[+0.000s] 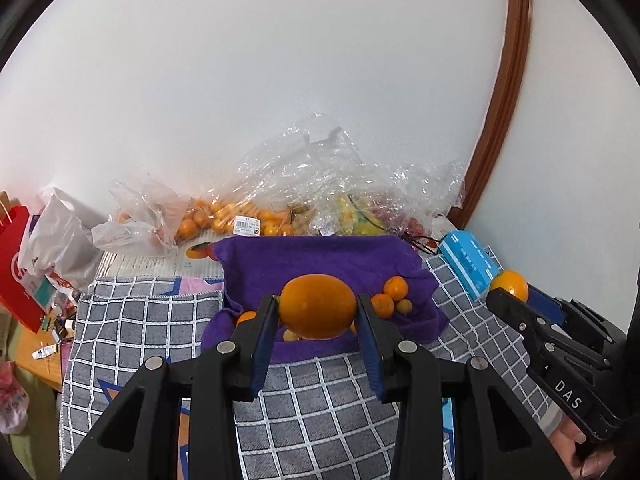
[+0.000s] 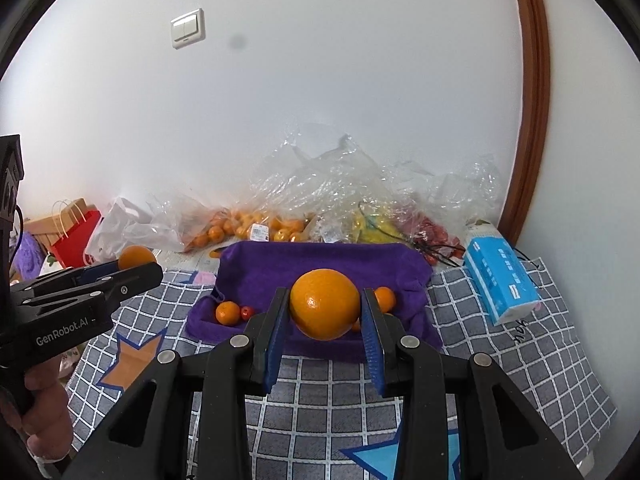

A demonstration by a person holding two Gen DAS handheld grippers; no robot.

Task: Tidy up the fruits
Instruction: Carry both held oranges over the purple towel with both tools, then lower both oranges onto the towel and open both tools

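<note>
At centre frame, both the left gripper (image 1: 317, 312) and right gripper (image 2: 325, 312) pinch oranges (image 1: 317, 306) above the purple towel (image 1: 320, 256), awaiting placement.

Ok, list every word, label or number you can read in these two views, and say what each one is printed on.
"DAS" – on the body of the right tongs, seen from the left wrist view.
"GenRobot.AI" – on the body of the left tongs, seen from the right wrist view.
White price sticker on the bag of small oranges: too small to read.
Blue tissue pack: print blurred, unreadable.
Red paper bag: white print unreadable.
</note>
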